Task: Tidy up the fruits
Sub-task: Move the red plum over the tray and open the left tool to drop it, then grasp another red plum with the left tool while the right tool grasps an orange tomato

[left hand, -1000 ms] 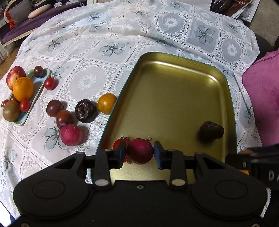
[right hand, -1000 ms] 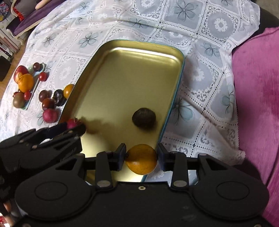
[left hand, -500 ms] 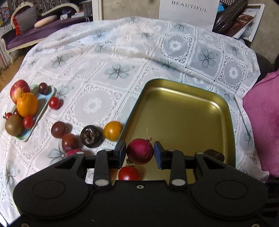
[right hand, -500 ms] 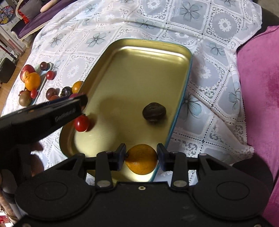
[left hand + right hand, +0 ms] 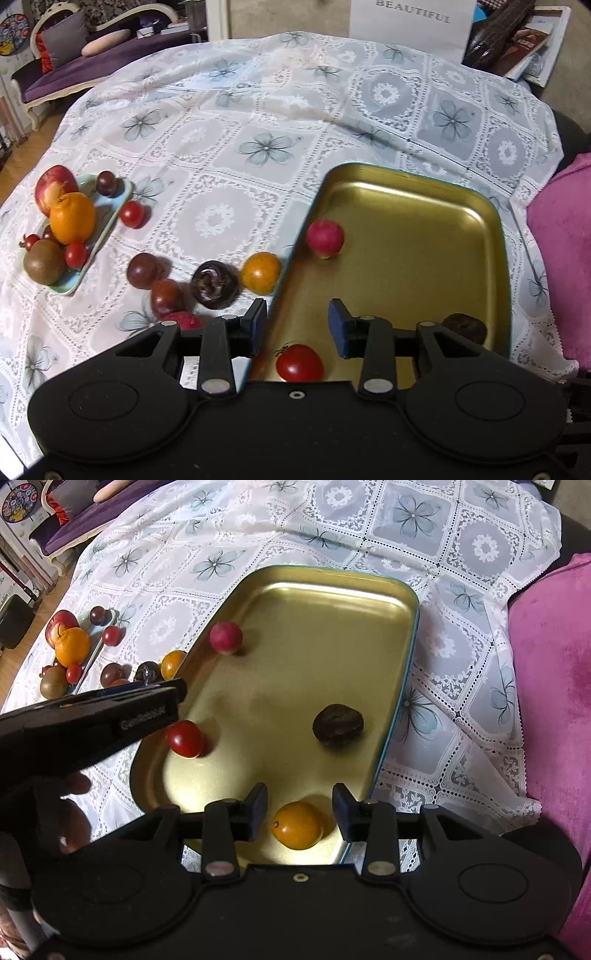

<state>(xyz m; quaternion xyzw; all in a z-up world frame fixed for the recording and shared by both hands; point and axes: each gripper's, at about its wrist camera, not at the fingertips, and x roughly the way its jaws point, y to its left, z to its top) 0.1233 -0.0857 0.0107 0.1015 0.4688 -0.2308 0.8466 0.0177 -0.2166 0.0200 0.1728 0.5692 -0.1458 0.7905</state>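
Observation:
A gold metal tray (image 5: 424, 206) (image 5: 314, 602) lies on the lace tablecloth. My left gripper (image 5: 297, 326) is open and empty above the tray's near left edge. A red round fruit (image 5: 325, 238) (image 5: 226, 637) lies in the tray by its left rim. A red tomato (image 5: 299, 363) (image 5: 185, 738) and a dark wrinkled fruit (image 5: 465, 326) (image 5: 338, 723) also lie in the tray. My right gripper (image 5: 300, 818) is open, and a small orange fruit (image 5: 296, 825) rests on the tray floor between its fingers, untouched.
Loose fruits (image 5: 216, 284) lie on the cloth left of the tray, with a small orange (image 5: 260, 272) at the rim. A pale green dish (image 5: 92, 236) at the left holds an orange, an apple, a kiwi and tomatoes. A pink cushion (image 5: 554, 683) lies to the right.
My left gripper opened and drew back; the red round fruit now lies in the tray near its left rim. My right gripper opened and the orange fruit rests in the tray.

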